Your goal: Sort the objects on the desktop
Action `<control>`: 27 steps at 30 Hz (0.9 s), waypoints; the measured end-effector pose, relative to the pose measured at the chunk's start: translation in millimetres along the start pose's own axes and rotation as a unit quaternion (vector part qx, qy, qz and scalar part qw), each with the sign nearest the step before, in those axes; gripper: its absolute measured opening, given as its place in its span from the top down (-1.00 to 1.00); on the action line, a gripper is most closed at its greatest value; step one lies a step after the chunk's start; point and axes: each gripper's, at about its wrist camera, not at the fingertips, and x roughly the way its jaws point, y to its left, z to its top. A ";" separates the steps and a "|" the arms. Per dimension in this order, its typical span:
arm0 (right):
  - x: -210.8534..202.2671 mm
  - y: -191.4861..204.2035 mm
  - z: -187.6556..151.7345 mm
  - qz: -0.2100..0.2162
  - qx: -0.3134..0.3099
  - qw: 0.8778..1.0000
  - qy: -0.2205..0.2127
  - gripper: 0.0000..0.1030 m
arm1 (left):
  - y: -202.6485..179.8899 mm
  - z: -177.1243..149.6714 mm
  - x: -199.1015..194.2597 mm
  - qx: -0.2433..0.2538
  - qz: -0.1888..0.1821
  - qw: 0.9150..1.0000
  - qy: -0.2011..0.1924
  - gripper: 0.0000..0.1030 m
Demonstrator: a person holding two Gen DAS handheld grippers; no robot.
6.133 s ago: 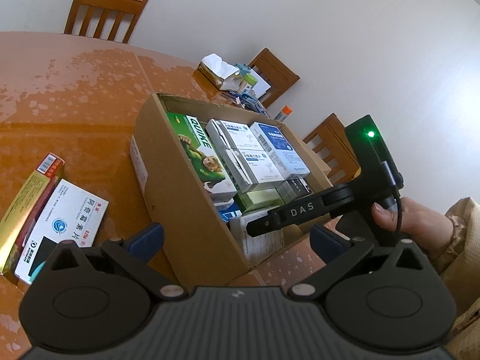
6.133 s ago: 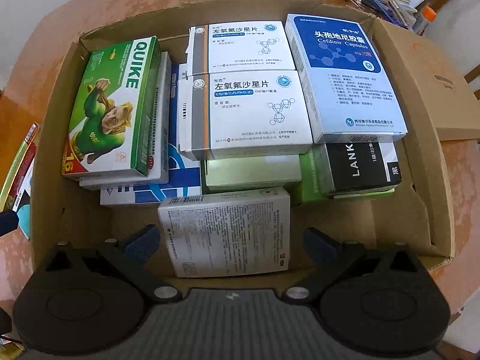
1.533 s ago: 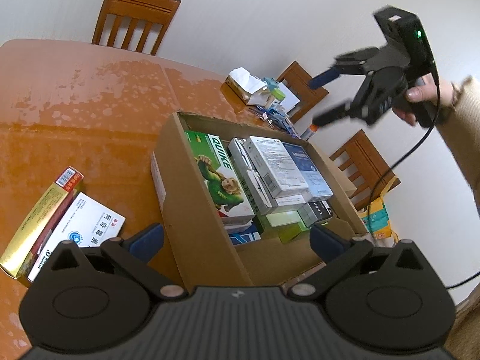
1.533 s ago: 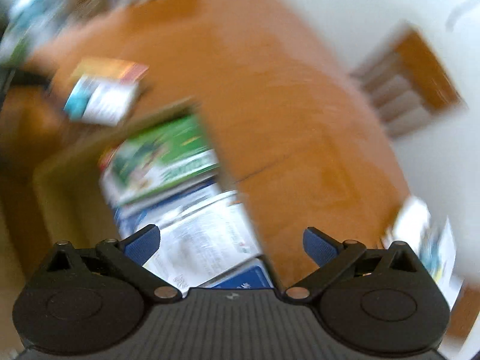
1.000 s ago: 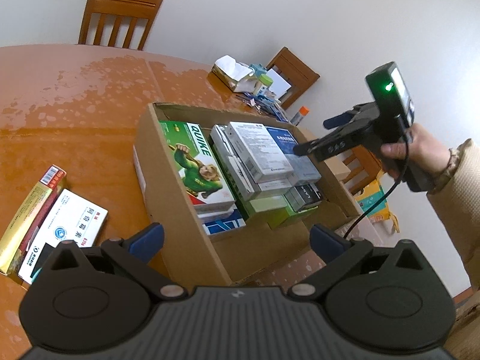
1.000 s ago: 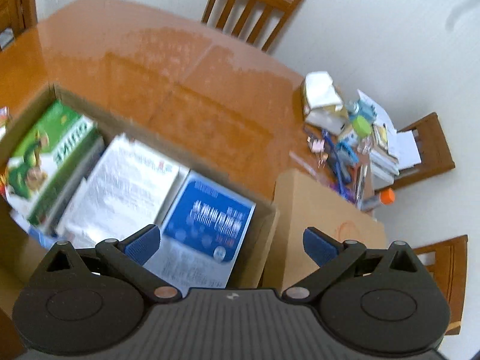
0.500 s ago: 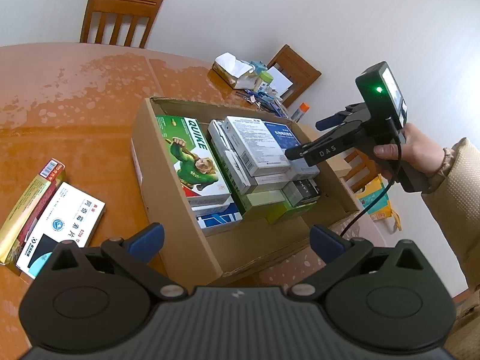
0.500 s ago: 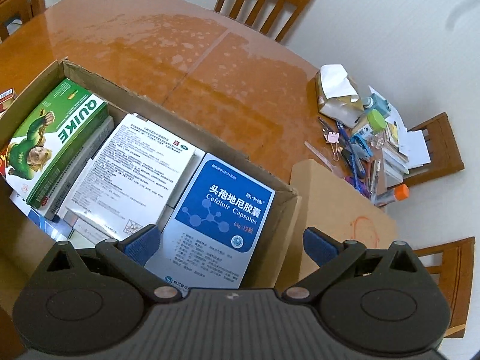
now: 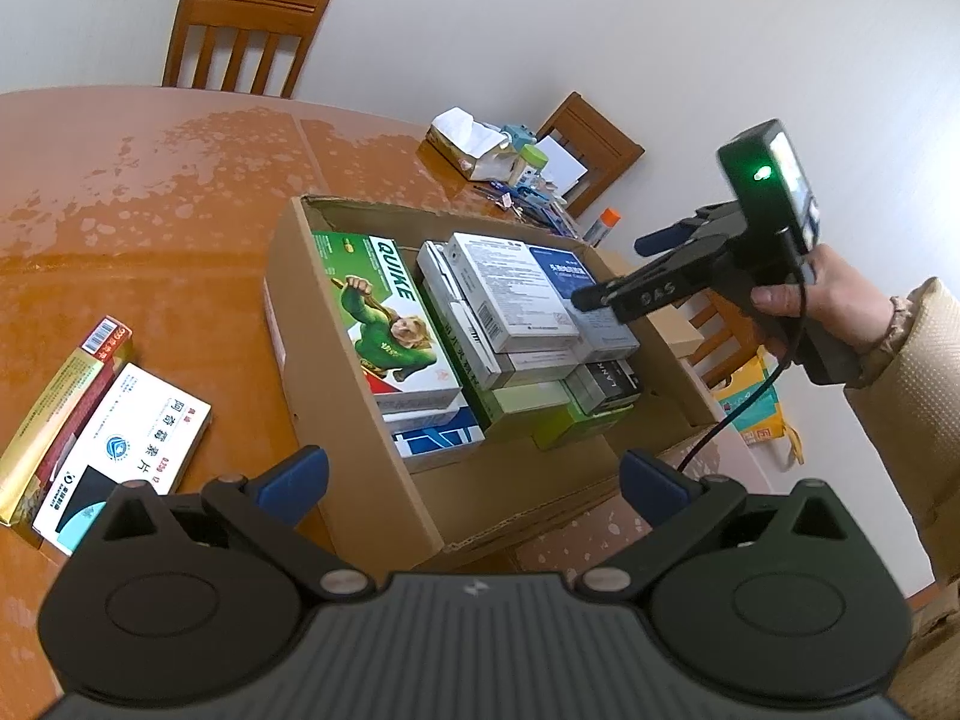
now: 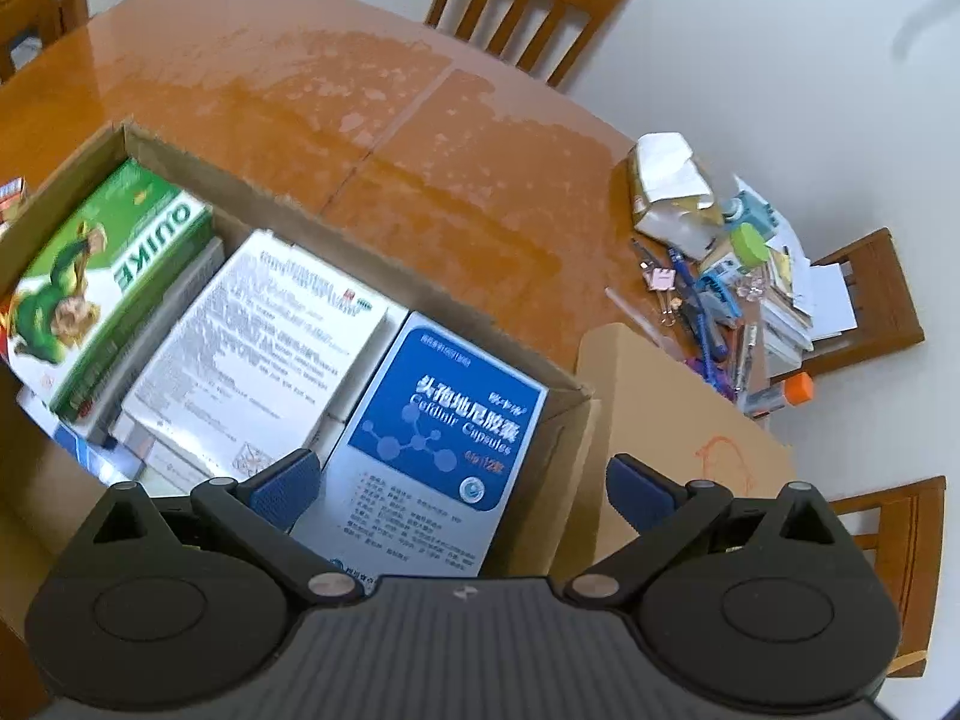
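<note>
Above the cardboard box (image 9: 354, 480), both grippers' fingers (image 10: 282, 489) spread wide, empty.

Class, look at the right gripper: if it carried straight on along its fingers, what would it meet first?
Most likely the blue Cefdinir capsules box, lying on top in the cardboard box. The right gripper, open and empty, points down over it. Depth is unclear; a flatter path might reach the carton's far wall instead.

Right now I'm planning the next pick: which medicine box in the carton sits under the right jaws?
The blue-and-white Cefdinir Capsules box, at the cardboard carton's corner; the others lie further left.
</note>
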 end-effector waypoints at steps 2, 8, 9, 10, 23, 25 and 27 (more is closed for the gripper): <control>-7.9 1.3 2.7 0.011 0.008 1.000 -0.010 -1.00 | -0.1 0.5 0.7 0.000 0.000 1.000 0.000 -0.99; -17.8 34.6 14.7 0.042 -0.014 0.998 -0.033 -1.00 | -4.2 1.7 2.3 0.008 -0.007 1.000 0.000 -0.99; -16.8 41.9 16.6 0.045 -0.020 0.998 -0.034 -1.00 | -4.3 1.5 2.1 0.009 -0.007 1.000 0.000 -0.99; -15.1 49.4 18.5 0.046 -0.026 0.998 -0.034 -1.00 | -4.2 1.1 1.9 0.008 -0.007 1.000 0.000 -0.99; 17.1 105.9 35.5 -0.016 -0.088 0.996 -0.024 -1.00 | 8.0 -5.0 -8.1 -0.010 0.005 1.000 -0.008 -0.99; 18.1 106.8 35.7 -0.018 -0.090 0.996 -0.023 -1.00 | 10.4 -5.3 -9.9 -0.013 0.006 1.000 -0.010 -0.99; 16.0 107.8 36.2 -0.023 -0.090 0.995 -0.024 -1.00 | 11.9 -5.0 -10.9 -0.015 0.005 1.000 -0.012 -0.99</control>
